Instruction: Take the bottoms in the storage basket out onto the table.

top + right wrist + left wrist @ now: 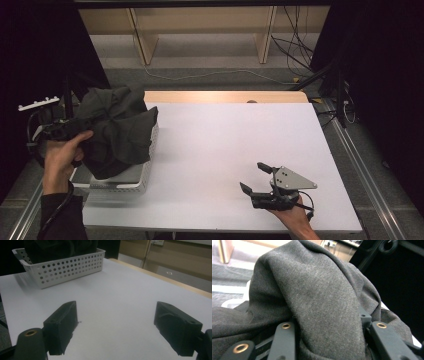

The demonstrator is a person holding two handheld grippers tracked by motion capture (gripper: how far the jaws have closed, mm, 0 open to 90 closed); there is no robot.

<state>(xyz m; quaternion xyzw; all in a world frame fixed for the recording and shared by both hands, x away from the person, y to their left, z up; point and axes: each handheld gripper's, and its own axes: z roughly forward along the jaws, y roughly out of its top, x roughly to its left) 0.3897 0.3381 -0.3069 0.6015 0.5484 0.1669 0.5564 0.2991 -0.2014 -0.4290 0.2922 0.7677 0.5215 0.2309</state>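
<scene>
A bunched dark grey cloth (117, 127) hangs over a white perforated basket (131, 181) at the table's left edge. My left gripper (80, 124) comes in from the left and is shut on a thick fold of the cloth (319, 297), which bulges up between the jaws; its fingertips are buried in the fabric. My right gripper (251, 176) rests low over the white table near the front right, open, with nothing between its fingers. In the right gripper view my right gripper (117, 322) looks across the table at the basket (65, 268), with the cloth (60, 247) dark inside it.
The white table top (225, 145) stretches between basket and right gripper, with a wooden strip (225, 96) along its far edge. Beyond stand wooden shelf legs (142, 45) and floor cables (295, 55). Metal rails (360, 165) run along the table's right side.
</scene>
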